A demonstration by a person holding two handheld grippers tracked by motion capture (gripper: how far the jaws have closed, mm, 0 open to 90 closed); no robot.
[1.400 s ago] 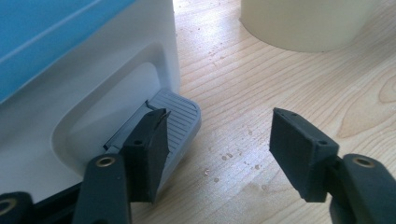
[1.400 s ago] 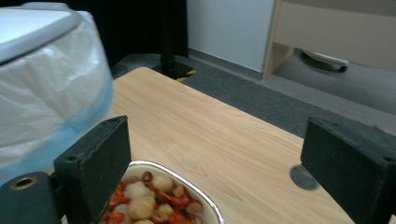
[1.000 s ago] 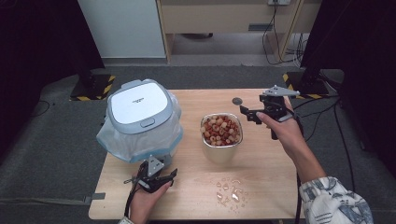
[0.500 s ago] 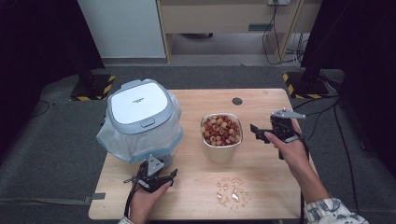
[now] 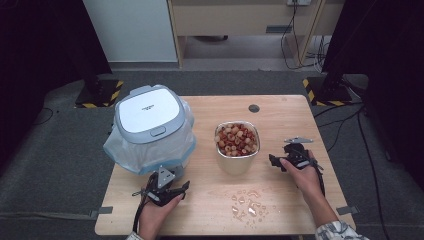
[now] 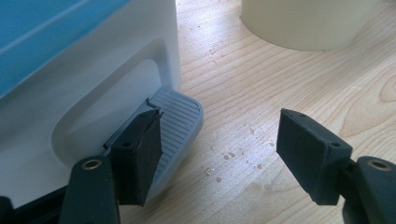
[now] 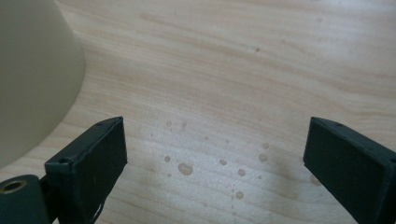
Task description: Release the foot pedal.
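Nearest, at the front edge of the wooden surface [image 5: 210, 210], the left tongs [image 5: 161, 192], jaws spread apart with nothing between, held low just beside the white pedal bin [image 5: 150, 127]. In the left gripper view, one black jaw right against the grey foot pedal [image 6: 180, 119] of that bin, the other over bare wood. A little to the right, a patch of water drops [image 5: 247, 205] on the wood. Farther on, at the right side, the right tongs [image 5: 280, 161], also wide apart and empty, low over the surface, pointing toward the cream bowl [image 5: 236, 157] but not touching it; in the right gripper view, small drops [image 7: 205, 161] between the jaws and the bowl wall at the left. In the bowl, a heap of reddish and pale round pieces [image 5: 236, 140]. Beyond, near the far edge, a small dark round hole [image 5: 254, 108].
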